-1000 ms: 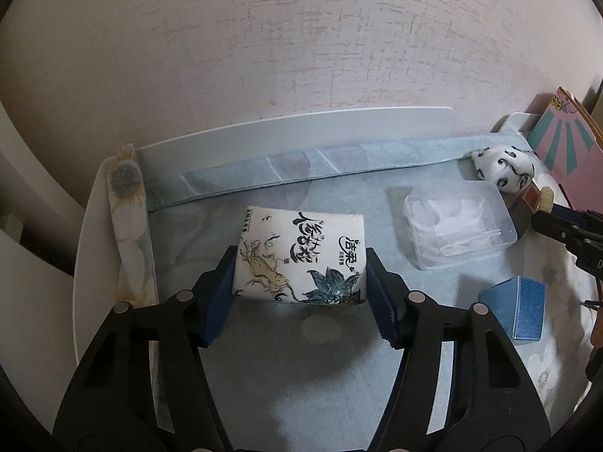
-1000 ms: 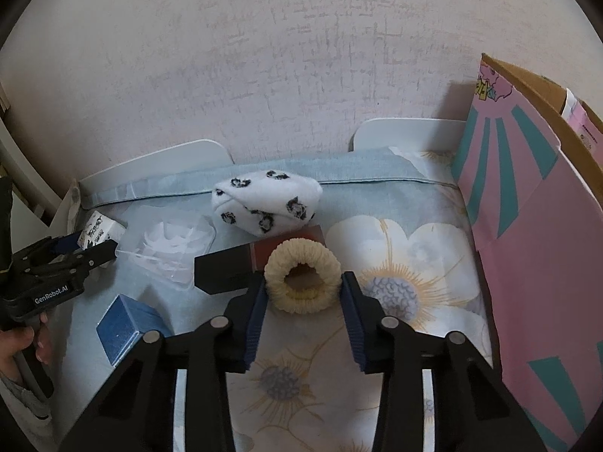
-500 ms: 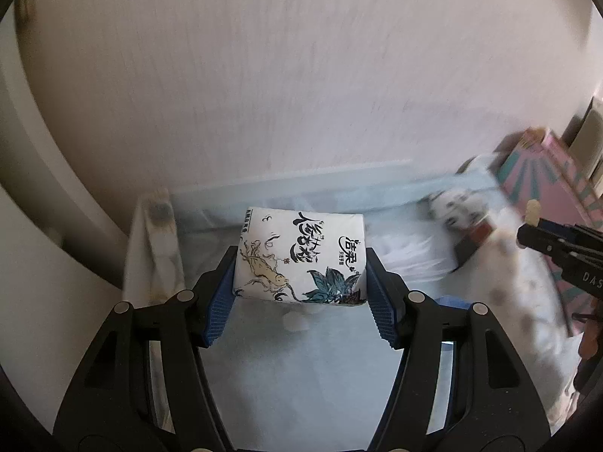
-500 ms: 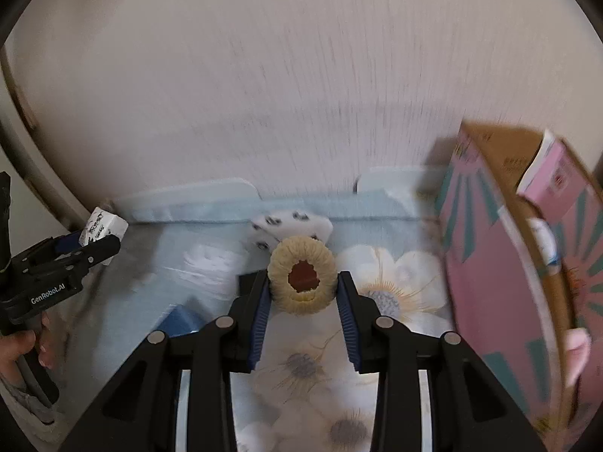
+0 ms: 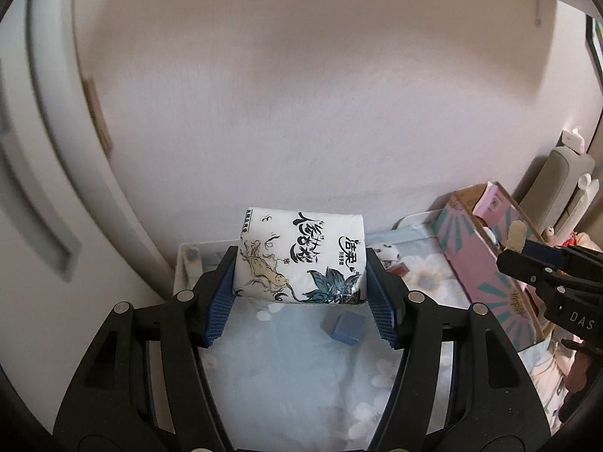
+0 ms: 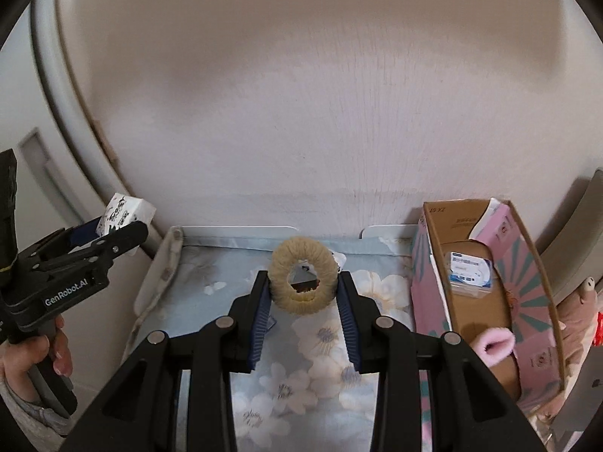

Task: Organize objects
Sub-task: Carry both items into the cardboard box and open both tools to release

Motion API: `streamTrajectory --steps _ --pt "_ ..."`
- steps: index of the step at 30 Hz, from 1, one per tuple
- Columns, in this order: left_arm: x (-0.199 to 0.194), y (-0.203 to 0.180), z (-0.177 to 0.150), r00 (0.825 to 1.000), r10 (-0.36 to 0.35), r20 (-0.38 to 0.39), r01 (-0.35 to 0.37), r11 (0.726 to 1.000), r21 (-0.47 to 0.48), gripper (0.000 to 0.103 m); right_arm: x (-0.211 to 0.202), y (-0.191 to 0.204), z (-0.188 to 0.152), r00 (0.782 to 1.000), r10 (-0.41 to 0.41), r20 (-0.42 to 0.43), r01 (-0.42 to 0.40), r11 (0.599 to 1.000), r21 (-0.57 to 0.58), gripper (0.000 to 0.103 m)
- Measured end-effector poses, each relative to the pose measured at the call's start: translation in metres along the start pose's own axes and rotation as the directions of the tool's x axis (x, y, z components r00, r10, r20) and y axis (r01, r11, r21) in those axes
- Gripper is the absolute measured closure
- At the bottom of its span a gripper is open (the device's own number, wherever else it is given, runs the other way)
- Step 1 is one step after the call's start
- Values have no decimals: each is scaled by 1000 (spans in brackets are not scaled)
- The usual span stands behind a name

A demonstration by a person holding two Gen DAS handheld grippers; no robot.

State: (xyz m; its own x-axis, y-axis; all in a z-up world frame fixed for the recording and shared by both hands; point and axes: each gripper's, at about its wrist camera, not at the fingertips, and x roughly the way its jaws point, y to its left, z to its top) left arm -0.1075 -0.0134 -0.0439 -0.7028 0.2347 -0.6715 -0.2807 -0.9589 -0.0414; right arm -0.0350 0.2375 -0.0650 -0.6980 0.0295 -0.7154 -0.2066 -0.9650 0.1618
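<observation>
My left gripper (image 5: 300,263) is shut on a white tissue pack (image 5: 299,258) with black lettering and a blue flower print, held high above the flowered cloth (image 5: 301,369). My right gripper (image 6: 303,282) is shut on a cream fuzzy hair ring (image 6: 303,280), held above the cloth (image 6: 301,376). The ring also shows in the left wrist view (image 5: 517,236). The tissue pack also shows in the right wrist view (image 6: 126,213) at far left.
A pink cardboard box (image 6: 486,293) stands open at the right, holding a small white packet (image 6: 471,269) and a pink fuzzy item (image 6: 493,344). A blue cube (image 5: 348,329) lies on the cloth. A spotted white cloth (image 5: 388,254) and a brown box (image 5: 399,269) lie behind. The wall is close behind.
Both grippers have risen well above the cloth with their objects. The right gripper has moved toward the pink box, whose open top is now in view.
</observation>
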Motion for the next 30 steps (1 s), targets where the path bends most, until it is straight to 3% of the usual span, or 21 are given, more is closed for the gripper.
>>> streamTrajectory --steps 13,22,30 --pt "-25 -40 10 999 -10 51 9 999 31 44 -31 -16 -4 999 19 34 -20 1000 2 71" --pt "-23 -92 32 992 -104 68 98 991 93 44 -55 -72 -2 996 -54 77 48 996 74 71" --pt "6 -175 52 969 -246 27 237 954 186 44 -65 -137 -14 987 -155 53 146 979 142 71"
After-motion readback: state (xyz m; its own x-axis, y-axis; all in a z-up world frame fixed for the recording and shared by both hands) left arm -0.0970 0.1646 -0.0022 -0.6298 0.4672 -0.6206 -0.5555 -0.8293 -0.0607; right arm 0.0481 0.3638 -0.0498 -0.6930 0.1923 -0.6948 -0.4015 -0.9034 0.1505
